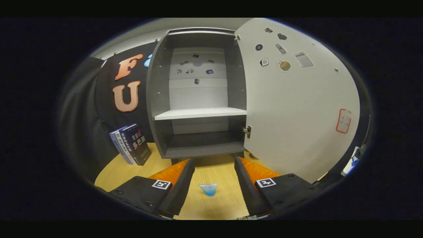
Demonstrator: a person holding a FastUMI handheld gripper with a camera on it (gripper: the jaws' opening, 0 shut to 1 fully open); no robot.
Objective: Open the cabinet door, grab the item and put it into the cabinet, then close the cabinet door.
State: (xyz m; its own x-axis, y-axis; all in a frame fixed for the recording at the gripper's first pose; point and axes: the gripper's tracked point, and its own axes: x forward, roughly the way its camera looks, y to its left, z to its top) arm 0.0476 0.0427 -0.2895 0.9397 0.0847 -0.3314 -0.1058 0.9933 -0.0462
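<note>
1. Two books (131,144) leaned against the booth wall, left of the cabinet (158,99), on the wooden table (119,170).
2. The cabinet stood open, with a white shelf (200,113) across its middle.
3. The gripper (213,165) had its jaws spread wide, gripping nothing; a small clear cup (208,189) tinted blue sat on the table between the fingers, touching neither.
4. The cabinet door (297,109) was swung out to the right, stickers on its inner face.

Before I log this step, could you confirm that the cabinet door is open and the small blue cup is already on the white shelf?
Not quite: in the gripper view the small blue cup sits on the wooden table between the open gripper fingers. The cabinet door is open.
</note>
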